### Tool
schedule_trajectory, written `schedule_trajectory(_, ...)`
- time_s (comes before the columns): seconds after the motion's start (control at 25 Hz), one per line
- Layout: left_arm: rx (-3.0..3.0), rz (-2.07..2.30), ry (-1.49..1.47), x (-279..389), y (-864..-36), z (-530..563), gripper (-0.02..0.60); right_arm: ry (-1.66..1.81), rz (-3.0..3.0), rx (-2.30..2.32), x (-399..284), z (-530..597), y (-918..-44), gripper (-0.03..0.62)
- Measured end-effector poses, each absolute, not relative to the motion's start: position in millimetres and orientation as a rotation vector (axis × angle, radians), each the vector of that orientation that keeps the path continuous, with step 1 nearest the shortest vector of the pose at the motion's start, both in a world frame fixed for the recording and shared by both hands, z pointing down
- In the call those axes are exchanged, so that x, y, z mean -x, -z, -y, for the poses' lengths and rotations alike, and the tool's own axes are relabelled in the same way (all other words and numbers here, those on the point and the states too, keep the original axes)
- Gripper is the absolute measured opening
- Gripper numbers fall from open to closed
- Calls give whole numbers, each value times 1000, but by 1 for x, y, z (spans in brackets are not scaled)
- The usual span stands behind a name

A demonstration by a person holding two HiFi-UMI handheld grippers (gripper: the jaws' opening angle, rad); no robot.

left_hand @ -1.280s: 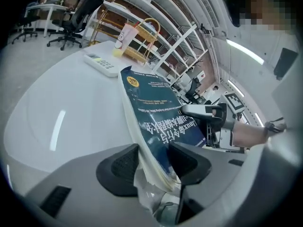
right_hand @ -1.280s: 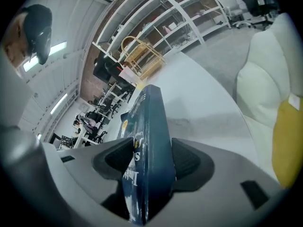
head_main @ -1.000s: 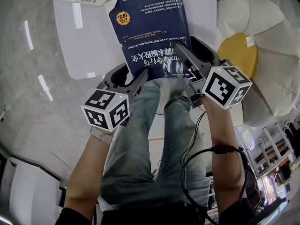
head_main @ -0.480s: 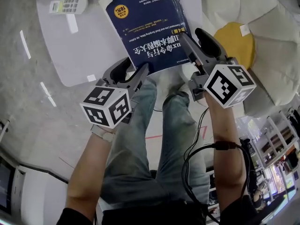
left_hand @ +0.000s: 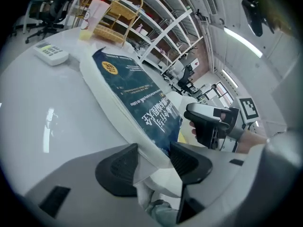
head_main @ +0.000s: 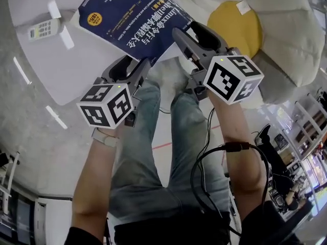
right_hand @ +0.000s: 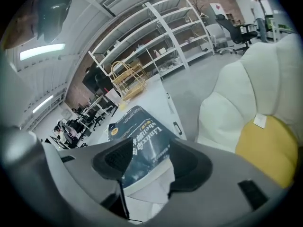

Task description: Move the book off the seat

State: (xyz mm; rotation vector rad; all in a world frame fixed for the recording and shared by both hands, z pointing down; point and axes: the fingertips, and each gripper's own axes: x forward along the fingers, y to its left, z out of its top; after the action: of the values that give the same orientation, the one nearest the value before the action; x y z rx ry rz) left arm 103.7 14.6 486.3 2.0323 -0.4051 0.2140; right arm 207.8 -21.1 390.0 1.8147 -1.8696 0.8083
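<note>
Legs in blue jeans [head_main: 153, 177] fill the bottom of your head view, with a black cable [head_main: 204, 162] looping by your right forearm and a pale watch strap [head_main: 104, 138] on your left wrist. Above them sit the two marker cubes, the left [head_main: 104, 106] and the right [head_main: 232, 78].

Your left gripper [head_main: 137, 64] has its jaws closed on the near left corner of the book [head_main: 130, 14]. In the left gripper view the thick page edge and the dark blue cover [left_hand: 142, 98] sit pinched between the two black pads [left_hand: 116, 167]. Your right gripper [head_main: 191, 34] clamps the near right corner in the same way. In the right gripper view the cover [right_hand: 139, 136] runs in between its pads [right_hand: 187, 167].

You hold the book between the two grippers, cover up and tilted, clear of the seat. Its far end reaches out over the white table [head_main: 76, 70]. Whether that end touches the tabletop cannot be told.

Just left of the book a white remote control [head_main: 43, 29] lies on the table. Further along the tabletop stands a wicker basket [left_hand: 116, 22].

To your right is the seat [head_main: 286, 40], a white petal-shaped cushion with a yellow centre [head_main: 235, 27], and nothing lies on the part that shows. Beyond it all, white shelving [right_hand: 161, 37] lines a brick wall.
</note>
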Motion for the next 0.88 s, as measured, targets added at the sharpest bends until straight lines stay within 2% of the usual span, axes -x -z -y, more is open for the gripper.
schedule_trajectory(0.52,-2003,421,-194,-120,-460,-24,212,-839,1899,-1818,-238,-11,-377,238)
schedule_trajectory(0.76,-2058,483,-173,-117,-432,-38,191,-789,1929,-1802,-242,-25,-349,147)
schedule_trajectory(0.88,-2081,530,-166,-114,-418,-45,146,-734,1945,-1790,-242,-31,-328,95)
